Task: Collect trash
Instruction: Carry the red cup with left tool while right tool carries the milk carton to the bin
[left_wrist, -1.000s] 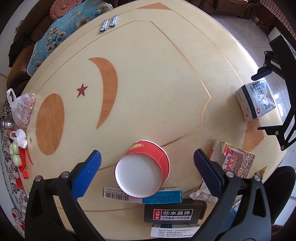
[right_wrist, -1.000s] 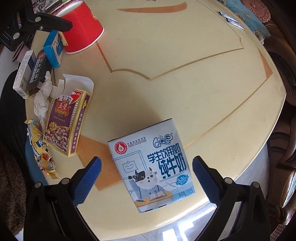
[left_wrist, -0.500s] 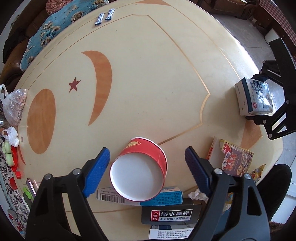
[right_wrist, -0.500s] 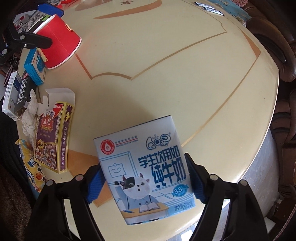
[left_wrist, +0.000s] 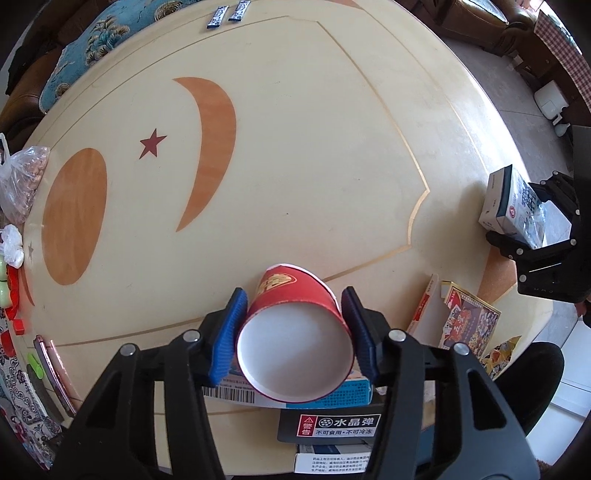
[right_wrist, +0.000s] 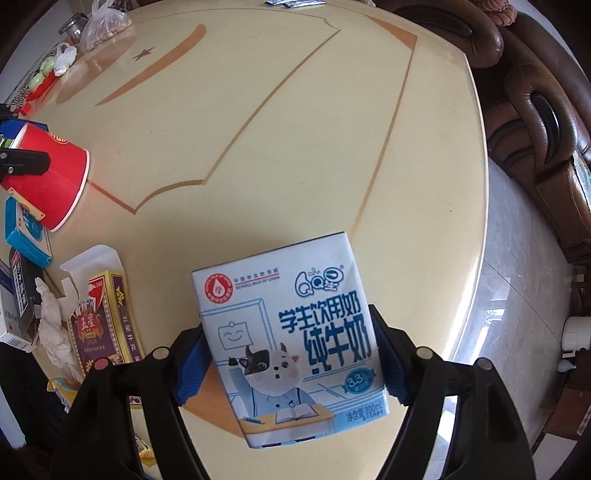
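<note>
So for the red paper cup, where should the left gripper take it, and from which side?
Across the side wall of the red paper cup just below the open rim, coming straight down from above. The cup stands upright with its mouth up, so the round wall offers two opposite faces. The left gripper, whose jaws have just been closing, already straddles it there, blue pads at the wall. Squeeze gently: thin paper may buckle.

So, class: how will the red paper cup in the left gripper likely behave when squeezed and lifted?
The red paper cup is thin-walled and looks empty, so probably light and easily crushed. Its open rim faces the camera between the left gripper pads, which have just been closing. Tapered sides may let it slip.
</note>
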